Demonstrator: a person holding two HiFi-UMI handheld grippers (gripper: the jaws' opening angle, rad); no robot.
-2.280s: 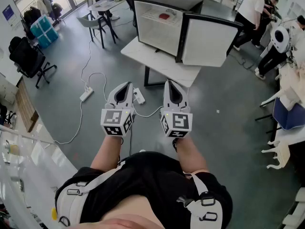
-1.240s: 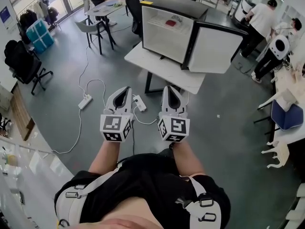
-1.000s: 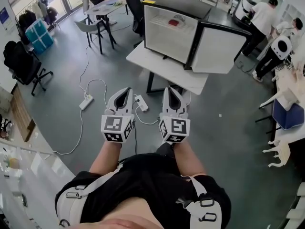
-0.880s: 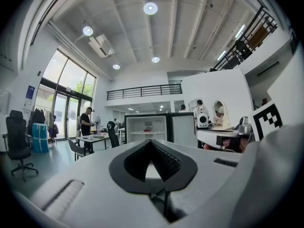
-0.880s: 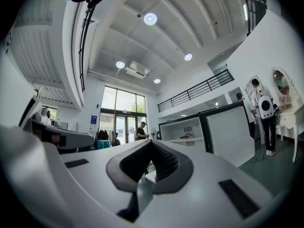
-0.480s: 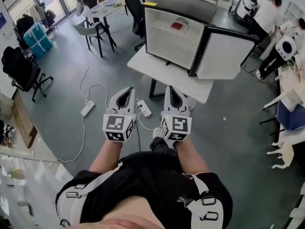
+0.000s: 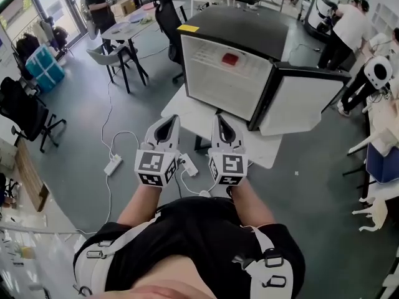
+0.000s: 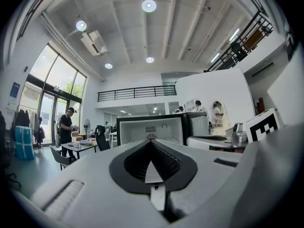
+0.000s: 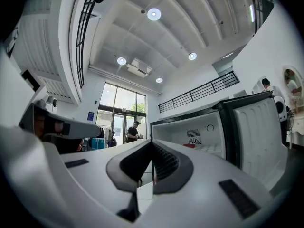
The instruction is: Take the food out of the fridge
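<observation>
Red food item on shelf in open fridge, atop worktop. L tongs & R tongs both closed, empty. I've walked closer; fridge nearly reachable, grab not started.

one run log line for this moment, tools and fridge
stage: facing fridge, food not yet taken | left tool: shut, empty | right tool: shut, empty | fridge: door open | red food: on shelf inside
</observation>
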